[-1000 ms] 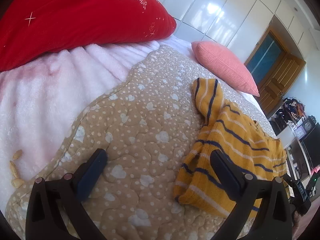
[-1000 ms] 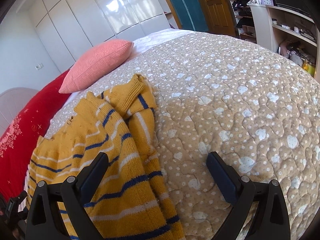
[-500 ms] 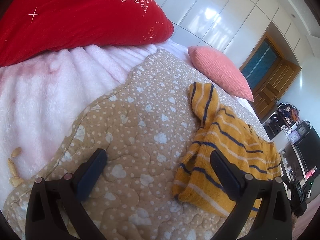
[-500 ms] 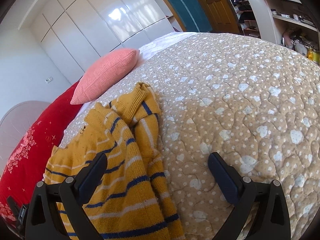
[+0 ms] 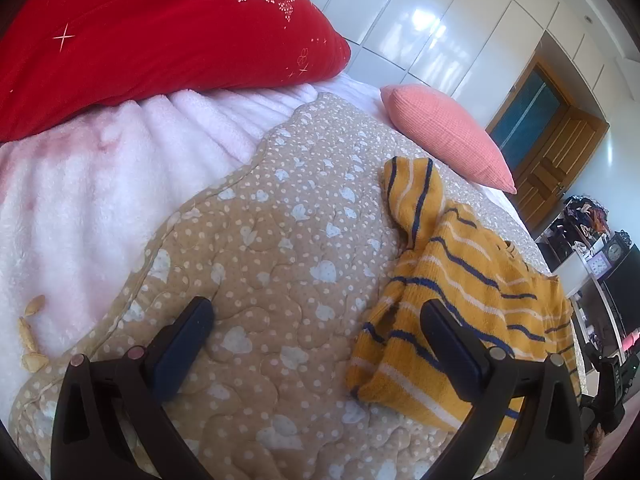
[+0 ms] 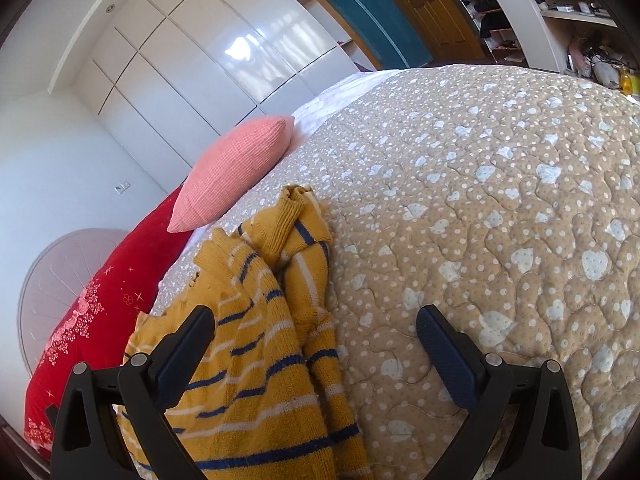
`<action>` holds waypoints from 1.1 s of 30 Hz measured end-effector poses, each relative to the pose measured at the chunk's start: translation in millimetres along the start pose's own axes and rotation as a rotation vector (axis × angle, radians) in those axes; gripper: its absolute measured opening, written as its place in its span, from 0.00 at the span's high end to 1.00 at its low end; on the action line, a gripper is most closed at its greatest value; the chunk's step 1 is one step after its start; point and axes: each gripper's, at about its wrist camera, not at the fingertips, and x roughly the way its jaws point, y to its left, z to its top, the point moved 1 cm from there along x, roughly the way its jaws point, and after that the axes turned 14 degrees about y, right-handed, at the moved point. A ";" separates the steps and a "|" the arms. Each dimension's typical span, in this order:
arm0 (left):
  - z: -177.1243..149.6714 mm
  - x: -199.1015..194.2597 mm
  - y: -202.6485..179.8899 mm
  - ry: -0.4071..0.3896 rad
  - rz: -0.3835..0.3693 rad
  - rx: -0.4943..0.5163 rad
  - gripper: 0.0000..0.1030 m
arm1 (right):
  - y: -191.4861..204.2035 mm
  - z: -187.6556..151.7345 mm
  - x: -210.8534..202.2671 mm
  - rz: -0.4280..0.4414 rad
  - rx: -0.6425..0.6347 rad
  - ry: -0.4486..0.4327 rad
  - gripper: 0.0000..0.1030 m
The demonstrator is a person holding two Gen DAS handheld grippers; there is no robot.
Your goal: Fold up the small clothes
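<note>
Both pairs of tongs hang over the bed with their jaws spread wide and nothing between them. The left tongs frame bare beige quilted bedspread with white hearts and dots; the crumpled mustard-yellow knitted sweater with navy and white stripes lies just off their right finger, its nearest rolled edge partly behind that finger. The right tongs see the same sweater from the other side: it passes under their left finger and fills the left half of the gap, with plain bedspread under the right finger.

The garment looks bunched, one sleeve thrown forward beyond the tongs, so the step in hand is likely to take hold and spread it flat before any fold. To do that well, each pair of tongs should pinch a single layer at an outer edge, hem or shoulder, not the thick roll near the left tongs, and pull apart evenly. The loose knit may stretch or snag, so a shallow, firm bite suits it.

Farther off lie a pink ribbed cushion, a fluffy pale pink blanket and a large red velvet pillow.
</note>
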 end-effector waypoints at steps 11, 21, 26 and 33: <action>-0.1 -0.2 -0.6 0.004 0.007 0.003 0.00 | -2.0 -0.5 -2.4 0.000 0.000 0.000 0.01; 2.5 6.1 -8.3 0.033 0.075 0.037 0.00 | -3.0 -0.3 -2.9 0.001 0.000 0.001 0.01; 1.0 4.3 -6.2 0.022 0.061 0.029 0.00 | -3.0 -0.2 -3.3 -0.001 0.000 0.001 0.01; 1.1 4.4 -6.4 0.021 0.059 0.029 0.00 | -4.6 -0.6 -1.7 -0.007 -0.002 0.005 0.01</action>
